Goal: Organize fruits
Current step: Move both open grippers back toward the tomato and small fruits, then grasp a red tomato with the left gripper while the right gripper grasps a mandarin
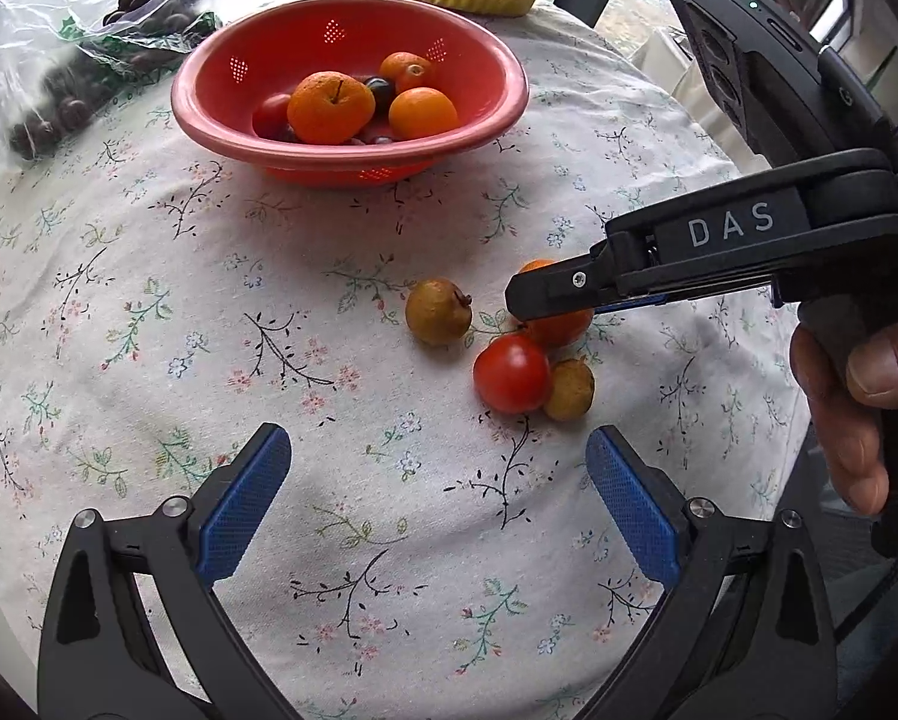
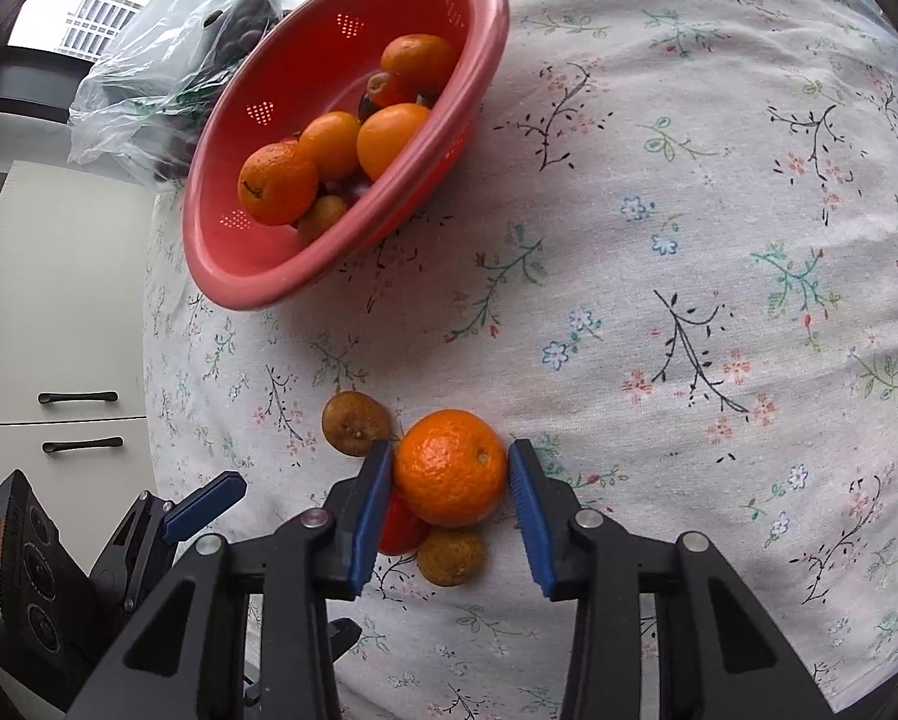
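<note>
Floral tablecloth (image 1: 149, 300) covered the table, with the red colander (image 1: 353, 147) of fruit at the far side. I had the right gripper (image 2: 449, 477) straddling the loose tangerine (image 2: 451, 468): one pad touched its side, the other sat just clear, so it was not clamped yet. That tangerine lay against a tomato (image 1: 511, 373) and two brownish fruits (image 1: 438, 312), which made it the easiest pick. My left gripper (image 1: 437, 504) hung wide apart and empty nearby, out of the way.
</note>
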`<move>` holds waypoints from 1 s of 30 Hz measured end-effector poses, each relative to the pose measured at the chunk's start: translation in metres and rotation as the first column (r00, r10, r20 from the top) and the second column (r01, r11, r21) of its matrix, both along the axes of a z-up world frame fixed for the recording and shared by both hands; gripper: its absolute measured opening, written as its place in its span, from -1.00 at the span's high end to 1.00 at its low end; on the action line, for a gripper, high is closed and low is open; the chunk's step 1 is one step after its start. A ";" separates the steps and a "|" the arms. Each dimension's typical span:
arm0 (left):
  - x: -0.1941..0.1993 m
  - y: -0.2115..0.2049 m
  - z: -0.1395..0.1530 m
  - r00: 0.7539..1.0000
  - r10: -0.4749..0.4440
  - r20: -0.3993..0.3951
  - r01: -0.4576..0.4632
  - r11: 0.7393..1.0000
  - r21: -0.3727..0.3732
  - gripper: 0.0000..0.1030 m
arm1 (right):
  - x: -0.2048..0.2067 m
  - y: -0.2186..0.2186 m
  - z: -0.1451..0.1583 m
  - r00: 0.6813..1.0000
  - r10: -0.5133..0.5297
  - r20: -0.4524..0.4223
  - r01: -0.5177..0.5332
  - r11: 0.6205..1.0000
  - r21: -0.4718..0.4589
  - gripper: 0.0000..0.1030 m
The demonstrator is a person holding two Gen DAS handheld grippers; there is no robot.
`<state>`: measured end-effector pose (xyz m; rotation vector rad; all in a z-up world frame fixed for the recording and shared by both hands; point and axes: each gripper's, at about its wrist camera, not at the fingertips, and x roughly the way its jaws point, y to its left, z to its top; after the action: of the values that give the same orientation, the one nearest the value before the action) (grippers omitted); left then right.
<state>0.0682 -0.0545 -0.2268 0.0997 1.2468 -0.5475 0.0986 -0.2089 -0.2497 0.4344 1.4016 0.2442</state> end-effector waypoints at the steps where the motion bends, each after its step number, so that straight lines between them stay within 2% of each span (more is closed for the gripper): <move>1: 0.003 -0.002 -0.001 1.000 0.003 -0.006 -0.003 1.000 -0.006 -0.94 | 0.000 -0.002 0.001 1.000 -0.003 0.002 0.003 1.000 0.000 0.18; 5: 0.012 -0.009 -0.005 1.000 0.015 -0.028 -0.016 0.999 -0.032 -0.89 | -0.002 -0.015 0.007 0.999 -0.030 0.017 0.030 0.999 0.011 0.19; 9: 0.020 -0.019 -0.009 0.999 0.002 -0.053 -0.005 0.999 -0.050 -0.48 | -0.004 -0.026 0.010 0.999 -0.050 0.022 0.049 0.999 0.017 0.19; 12: 0.025 -0.024 -0.013 0.997 0.001 -0.076 -0.006 0.998 -0.062 -0.33 | -0.005 -0.031 0.010 0.998 -0.059 0.020 0.058 0.998 0.021 0.19; 14: 0.027 -0.025 -0.014 0.996 0.006 -0.084 -0.012 0.997 -0.070 -0.32 | -0.005 -0.033 0.009 0.998 -0.061 0.018 0.060 0.998 0.023 0.19; 17: 0.029 -0.025 -0.020 0.994 0.024 -0.109 -0.034 0.995 -0.093 -0.15 | -0.005 -0.033 0.008 0.998 -0.060 0.016 0.060 0.998 0.024 0.19; 25: 0.031 -0.027 -0.022 0.992 0.045 -0.120 -0.056 0.995 -0.088 -0.11 | -0.004 -0.031 0.006 0.999 -0.051 0.012 0.051 0.999 0.020 0.19; 28: 0.031 -0.026 -0.020 0.992 0.055 -0.115 -0.065 0.994 -0.086 0.22 | -0.003 -0.028 0.007 0.999 -0.044 0.016 0.044 0.999 0.015 0.19; 30: 0.031 -0.027 -0.020 0.992 0.058 -0.111 -0.066 0.995 -0.073 0.26 | -0.003 -0.027 0.008 0.999 -0.041 0.017 0.041 0.999 0.012 0.19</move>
<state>0.0995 -0.0816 -0.2465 -0.0339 1.3289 -0.5519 0.0952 -0.2356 -0.2422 0.4690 1.3736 0.2218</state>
